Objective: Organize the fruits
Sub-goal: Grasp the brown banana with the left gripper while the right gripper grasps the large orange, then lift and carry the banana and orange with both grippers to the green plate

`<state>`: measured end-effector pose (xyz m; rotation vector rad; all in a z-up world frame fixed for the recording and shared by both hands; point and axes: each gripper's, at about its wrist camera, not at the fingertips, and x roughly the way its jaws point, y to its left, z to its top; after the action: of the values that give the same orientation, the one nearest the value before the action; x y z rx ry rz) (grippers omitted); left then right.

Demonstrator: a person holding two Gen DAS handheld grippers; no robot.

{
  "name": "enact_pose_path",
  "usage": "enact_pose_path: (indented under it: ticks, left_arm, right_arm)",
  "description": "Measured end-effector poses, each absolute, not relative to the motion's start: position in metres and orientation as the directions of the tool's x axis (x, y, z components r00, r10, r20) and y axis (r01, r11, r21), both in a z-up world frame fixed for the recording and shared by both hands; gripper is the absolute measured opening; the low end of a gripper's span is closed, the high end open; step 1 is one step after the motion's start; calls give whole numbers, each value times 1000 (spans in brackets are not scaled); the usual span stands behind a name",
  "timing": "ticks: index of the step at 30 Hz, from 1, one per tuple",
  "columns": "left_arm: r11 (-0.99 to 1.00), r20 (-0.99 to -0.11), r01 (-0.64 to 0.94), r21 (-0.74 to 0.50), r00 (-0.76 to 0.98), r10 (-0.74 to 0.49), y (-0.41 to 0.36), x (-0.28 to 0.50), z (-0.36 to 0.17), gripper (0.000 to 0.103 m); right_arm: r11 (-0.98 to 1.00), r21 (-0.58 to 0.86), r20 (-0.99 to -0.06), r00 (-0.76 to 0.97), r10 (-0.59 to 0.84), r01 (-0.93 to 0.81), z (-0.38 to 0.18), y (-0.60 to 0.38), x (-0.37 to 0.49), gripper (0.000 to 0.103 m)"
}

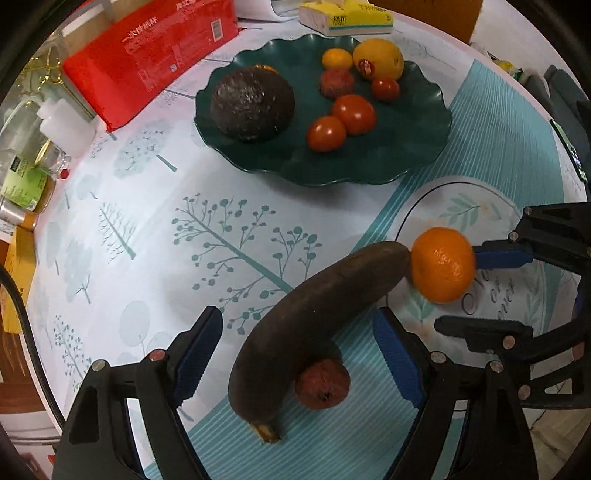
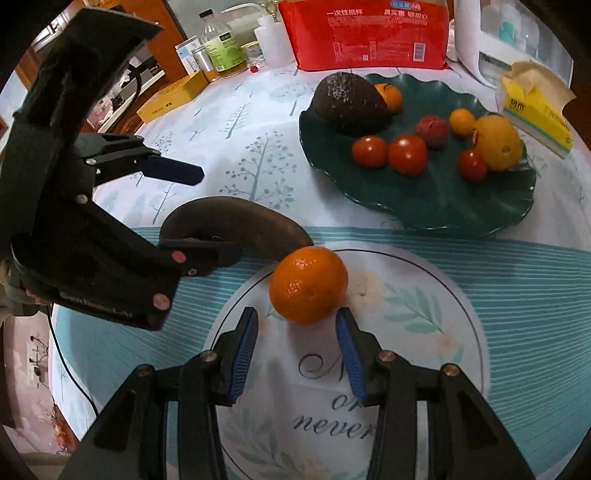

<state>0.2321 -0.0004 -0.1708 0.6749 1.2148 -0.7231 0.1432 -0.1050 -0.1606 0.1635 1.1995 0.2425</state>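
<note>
- Left hand-held gripper (image 1: 297, 360): jaws spread wide, one blue pad on either side of the blackened banana, neither pad touching it.
- Blackened banana (image 1: 314, 314): lies on the tabletop (image 1: 147, 258); long axis diagonal in the left wrist view, cut stem end near the camera, blunt tip pointing away to the right and touching the mandarin.
- Small reddish fruit (image 1: 322, 384): tucked against the banana's inner curve, near the stem end.
- Right hand-held gripper (image 2: 297, 345): jaws spread, pads flanking the near side of the mandarin with a small gap on each side; nothing is pinched.
- Mandarin (image 2: 308, 284): on the tabletop, at the rim of the printed circle.
- Dark green scalloped plate (image 1: 406, 155): farther back, well apart from both grippers.
- Plate contents: avocado (image 1: 253, 105), three tomatoes, largest (image 1: 354, 113), yellow citrus with sticker (image 1: 378, 59), small orange fruit (image 1: 337, 59), reddish fruit (image 1: 337, 82).
- Behind the plate: red package (image 1: 155, 59), yellow tissue box (image 1: 345, 16).
</note>
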Motion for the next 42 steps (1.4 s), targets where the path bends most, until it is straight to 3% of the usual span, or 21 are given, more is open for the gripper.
enact_pose_path:
  ticks: [8,15,20,31,42]
  left_arm:
    - [578,-977,814,60,167,-134,4,235,-184,63]
    - [602,-974,798,27,157,-165,12,238,-185,56]
    - [621,-969,783,38,180,-167,17,233,-181,45]
    - [671,-953,739,57,241,-184,22,217,-164,43]
    - [709,-940,698,103,301,-159,14,212,-102,43]
  right_arm:
    - [968,241,-893,375,248,-66,-167,-107,149,47]
    - [970,235,-884,403,237,-54,-168,-105,157,46]
    - [978,195,-887,413,208,-72,-168,-102,156,39]
    - [970,234,-877,417,237,-60,-164,-109,138,38]
    - [965,252,-852,457,256,-71,-129,-121,123,38]
